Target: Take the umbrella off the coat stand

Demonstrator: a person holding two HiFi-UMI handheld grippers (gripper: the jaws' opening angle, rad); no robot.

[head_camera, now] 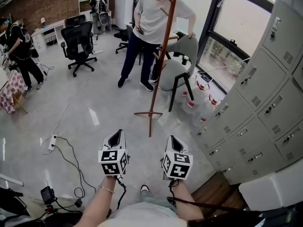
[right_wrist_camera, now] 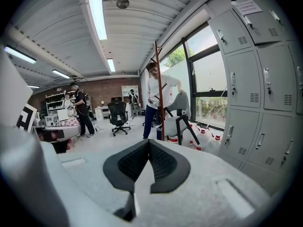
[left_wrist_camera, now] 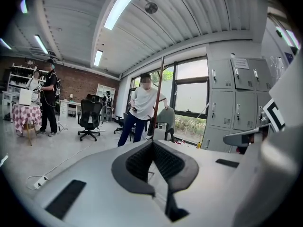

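A tall wooden coat stand (head_camera: pixel 162 51) rises from its cross-shaped foot (head_camera: pixel 150 113) on the grey floor straight ahead. It also shows as a thin pole in the left gripper view (left_wrist_camera: pixel 160 98) and the right gripper view (right_wrist_camera: pixel 159 89). A dark narrow thing (head_camera: pixel 155 73) hangs low beside the pole; I cannot tell whether it is the umbrella. My left gripper (head_camera: pixel 119 133) (left_wrist_camera: pixel 153 143) and right gripper (head_camera: pixel 173 138) (right_wrist_camera: pixel 148 141) are side by side, short of the stand. Both point at it, shut and empty.
A person in a white shirt (head_camera: pixel 151 18) stands just behind the stand, next to a grey chair (head_camera: pixel 182 56). Grey lockers (head_camera: pixel 265 103) line the right side. Red-capped bottles (head_camera: pixel 201 86) sit by the window. A power strip with cables (head_camera: pixel 53 141) lies at the left, and a black office chair (head_camera: pixel 79 44) stands farther back.
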